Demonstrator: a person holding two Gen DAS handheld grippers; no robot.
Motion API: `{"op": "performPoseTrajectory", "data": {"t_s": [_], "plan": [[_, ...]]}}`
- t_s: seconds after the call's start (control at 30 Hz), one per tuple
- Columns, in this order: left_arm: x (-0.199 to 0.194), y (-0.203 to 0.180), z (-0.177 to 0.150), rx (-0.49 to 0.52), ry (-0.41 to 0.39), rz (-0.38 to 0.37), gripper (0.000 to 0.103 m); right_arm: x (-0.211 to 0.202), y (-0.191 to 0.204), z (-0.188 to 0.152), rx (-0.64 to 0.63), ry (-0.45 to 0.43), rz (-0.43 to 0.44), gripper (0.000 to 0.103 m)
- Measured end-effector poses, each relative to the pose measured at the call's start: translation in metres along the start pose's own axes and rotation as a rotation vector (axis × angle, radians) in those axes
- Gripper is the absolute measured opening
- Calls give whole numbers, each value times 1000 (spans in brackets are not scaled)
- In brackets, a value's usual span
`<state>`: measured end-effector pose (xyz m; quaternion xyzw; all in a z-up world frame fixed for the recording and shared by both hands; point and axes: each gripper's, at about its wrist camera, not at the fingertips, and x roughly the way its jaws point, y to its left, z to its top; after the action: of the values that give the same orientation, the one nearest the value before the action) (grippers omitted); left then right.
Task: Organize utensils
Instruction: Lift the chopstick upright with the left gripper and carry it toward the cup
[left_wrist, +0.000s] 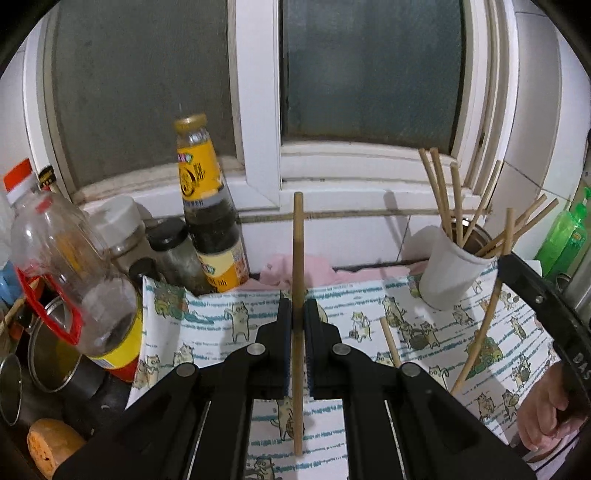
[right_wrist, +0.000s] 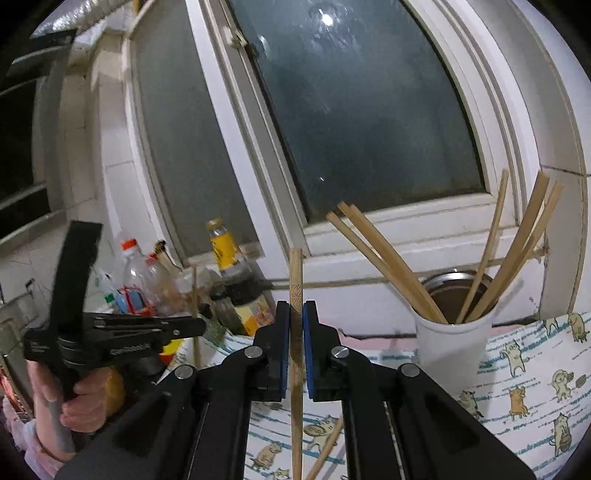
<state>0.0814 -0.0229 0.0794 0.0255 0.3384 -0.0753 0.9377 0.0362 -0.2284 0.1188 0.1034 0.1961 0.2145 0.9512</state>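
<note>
Gripping one plain wooden chopstick (left_wrist: 297, 295) upright, the left tongs (left_wrist: 297, 314) hide its middle; right tongs (right_wrist: 296, 321) clamp a carved wooden chopstick (right_wrist: 296, 280), its lower end cut off, beside the white cylindrical cup (right_wrist: 452, 354).

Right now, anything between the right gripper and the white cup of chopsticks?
Nothing: in the right wrist view only bare cat-print cloth lies between the right gripper, shut on a carved wooden chopstick, and the white paper cup.
</note>
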Motion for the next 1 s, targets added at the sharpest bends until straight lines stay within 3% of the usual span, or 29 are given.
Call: {"op": "performPoseTrajectory", "data": {"t_s": [0.2, 0.4, 0.53, 0.77, 0.93, 1.0], "plan": [[-9, 1, -2, 3, -35, -24, 5, 6, 4, -3, -15, 33, 7, 8], [-17, -3, 4, 8, -57, -60, 5, -1, 7, -1, -48, -6, -27, 8], [-20, -10, 12, 16, -68, -30, 5, -4, 6, 1, -42, -14, -55, 8], [-41, -21, 20, 11, -111, -53, 5, -14, 1, 3, -50, -114, -200, 8], [-55, -31, 23, 78, -139, -26, 5, -11, 4, 18, -37, -55, -153, 8], [-55, -29, 25, 59, -110, -29, 5, -15, 8, 29, -64, -64, -139, 8]]}}
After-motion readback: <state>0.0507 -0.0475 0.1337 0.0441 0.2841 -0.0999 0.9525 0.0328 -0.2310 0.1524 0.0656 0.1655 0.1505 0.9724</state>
